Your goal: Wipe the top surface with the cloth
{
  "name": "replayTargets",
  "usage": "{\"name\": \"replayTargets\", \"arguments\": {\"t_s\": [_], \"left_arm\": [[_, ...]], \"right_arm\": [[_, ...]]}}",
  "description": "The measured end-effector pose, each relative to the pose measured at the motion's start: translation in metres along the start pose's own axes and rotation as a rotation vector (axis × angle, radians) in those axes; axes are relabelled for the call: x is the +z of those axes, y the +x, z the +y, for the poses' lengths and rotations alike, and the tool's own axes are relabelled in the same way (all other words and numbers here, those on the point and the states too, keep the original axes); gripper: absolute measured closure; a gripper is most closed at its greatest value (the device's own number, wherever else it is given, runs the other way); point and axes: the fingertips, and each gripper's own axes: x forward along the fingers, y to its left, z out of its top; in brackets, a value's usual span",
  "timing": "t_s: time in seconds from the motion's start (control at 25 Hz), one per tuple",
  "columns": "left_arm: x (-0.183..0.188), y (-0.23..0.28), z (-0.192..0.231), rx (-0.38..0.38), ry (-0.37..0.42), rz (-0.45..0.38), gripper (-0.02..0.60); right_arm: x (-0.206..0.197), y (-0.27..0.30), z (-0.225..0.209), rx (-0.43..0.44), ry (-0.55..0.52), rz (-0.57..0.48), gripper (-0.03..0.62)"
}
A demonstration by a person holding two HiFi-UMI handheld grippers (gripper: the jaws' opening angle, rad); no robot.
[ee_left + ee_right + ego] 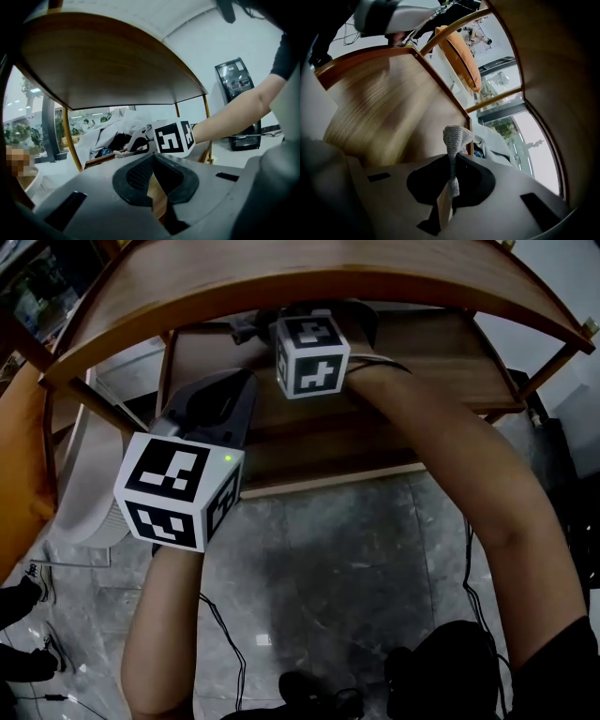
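Note:
A wooden table has a curved top surface (309,277) and a lower shelf (422,362). My right gripper (452,161) reaches in under the top, above the lower shelf; in the head view only its marker cube (312,354) shows. Its jaws are shut on a grey knitted cloth (455,138), which sticks out past the tips in a small fold. My left gripper (239,385) hovers at the table's front left edge, shut with nothing between its jaws. From the left gripper view I see the top's underside (103,65) and the right gripper's cube (174,137).
An orange cushion (19,446) sits on a chair at the left, beside a white object (89,484). Brass legs (69,140) hold the top. White fabric (117,122) lies beyond the table. A black appliance (236,98) stands by the wall. Cables (220,634) trail over the marble floor.

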Motion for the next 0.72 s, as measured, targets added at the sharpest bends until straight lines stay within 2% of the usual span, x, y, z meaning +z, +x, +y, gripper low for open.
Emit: {"name": "replayTargets", "arguments": {"t_s": [0.2, 0.56, 0.72], "left_arm": [[-0.014, -0.016, 0.018, 0.039, -0.016, 0.003, 0.571], [-0.025, -0.060, 0.038, 0.087, -0.026, -0.053, 0.571], [-0.031, -0.065, 0.042, 0.097, -0.048, -0.047, 0.571]], "right_arm": [[0.046, 0.036, -0.016, 0.004, -0.035, -0.016, 0.562], [0.088, 0.071, -0.023, 0.026, -0.051, 0.030, 0.562], [0.102, 0.082, -0.015, 0.051, -0.073, 0.013, 0.562]]}}
